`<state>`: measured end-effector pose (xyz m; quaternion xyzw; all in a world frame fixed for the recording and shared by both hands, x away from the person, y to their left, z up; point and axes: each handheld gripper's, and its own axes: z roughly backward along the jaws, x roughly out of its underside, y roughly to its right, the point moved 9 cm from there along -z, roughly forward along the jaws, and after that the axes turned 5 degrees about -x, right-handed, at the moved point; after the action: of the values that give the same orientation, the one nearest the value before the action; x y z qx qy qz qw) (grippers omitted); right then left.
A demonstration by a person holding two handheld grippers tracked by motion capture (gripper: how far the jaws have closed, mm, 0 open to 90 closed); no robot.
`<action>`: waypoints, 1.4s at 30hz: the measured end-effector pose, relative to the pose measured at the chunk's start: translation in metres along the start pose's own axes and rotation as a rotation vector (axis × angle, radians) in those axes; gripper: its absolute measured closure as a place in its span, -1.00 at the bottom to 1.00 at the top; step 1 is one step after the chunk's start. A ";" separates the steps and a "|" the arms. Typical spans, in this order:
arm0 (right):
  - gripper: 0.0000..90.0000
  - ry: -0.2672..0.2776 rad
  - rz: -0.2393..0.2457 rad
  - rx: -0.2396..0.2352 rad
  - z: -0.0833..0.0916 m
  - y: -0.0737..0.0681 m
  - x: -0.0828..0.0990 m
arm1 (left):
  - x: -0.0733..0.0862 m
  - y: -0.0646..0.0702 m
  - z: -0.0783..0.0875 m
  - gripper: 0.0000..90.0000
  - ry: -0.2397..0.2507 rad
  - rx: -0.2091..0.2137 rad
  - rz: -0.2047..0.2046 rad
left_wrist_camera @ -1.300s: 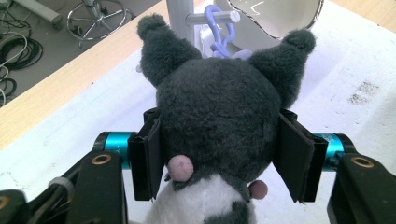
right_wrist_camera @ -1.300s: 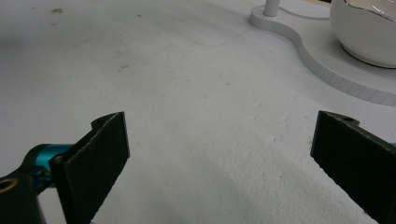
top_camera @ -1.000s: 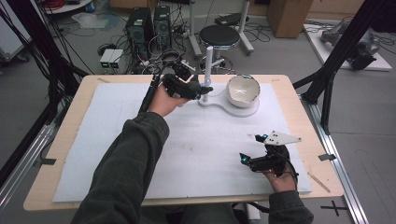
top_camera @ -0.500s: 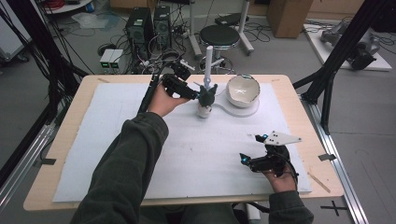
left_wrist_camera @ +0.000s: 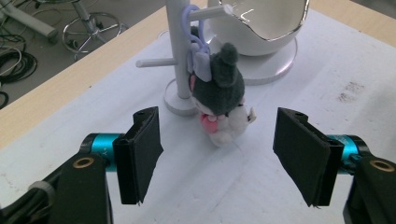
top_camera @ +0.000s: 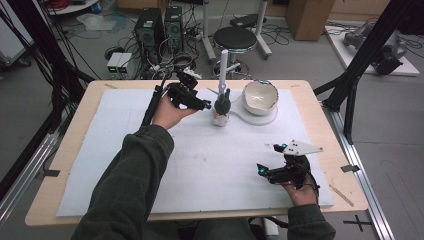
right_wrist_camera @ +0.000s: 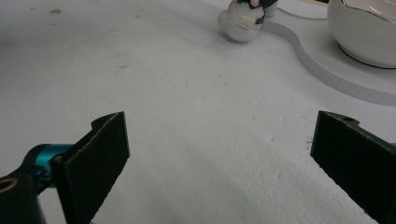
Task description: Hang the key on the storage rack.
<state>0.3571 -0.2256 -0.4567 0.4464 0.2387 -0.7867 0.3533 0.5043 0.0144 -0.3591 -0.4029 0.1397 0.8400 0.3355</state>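
Observation:
A small plush toy [left_wrist_camera: 219,93] with a dark grey head and white body hangs by a lilac loop [left_wrist_camera: 194,28] from a peg of the white stand [left_wrist_camera: 180,51]. Its feet reach the mat beside the stand's base. My left gripper [left_wrist_camera: 219,163] stands open just short of the plush [top_camera: 221,107]. Its jaws have just been opening and nothing is between the pads. In the high view the left gripper [top_camera: 205,105] is level with the toy, to its left. Near the front right of the table my right gripper [top_camera: 263,171] rests open and holds nothing [right_wrist_camera: 219,163].
A white bowl [top_camera: 260,95] sits on a white curved base [right_wrist_camera: 327,60] just right of the stand. A white mat [top_camera: 200,165] covers most of the wooden table [top_camera: 330,125]. A stool, computers and cables lie beyond the far edge.
The left gripper's jaws have opened and let go of the plush, which now hangs free at the stand. The hand has drawn back slightly. The right gripper has not moved.

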 end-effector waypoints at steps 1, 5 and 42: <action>-0.92 -0.002 0.002 0.001 0.000 0.000 0.000 | 0.001 0.001 0.001 -0.28 -0.001 0.005 -0.005; -0.92 0.000 0.003 0.001 0.000 0.001 0.000 | 0.003 0.006 0.005 -0.28 0.006 0.017 -0.017; -0.92 0.001 0.000 0.019 0.000 0.003 0.000 | 0.032 0.013 0.047 -0.32 0.079 0.032 -0.040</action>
<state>0.3592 -0.2274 -0.4569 0.4500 0.2315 -0.7888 0.3488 0.4537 0.0433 -0.3548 -0.4331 0.1580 0.8142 0.3530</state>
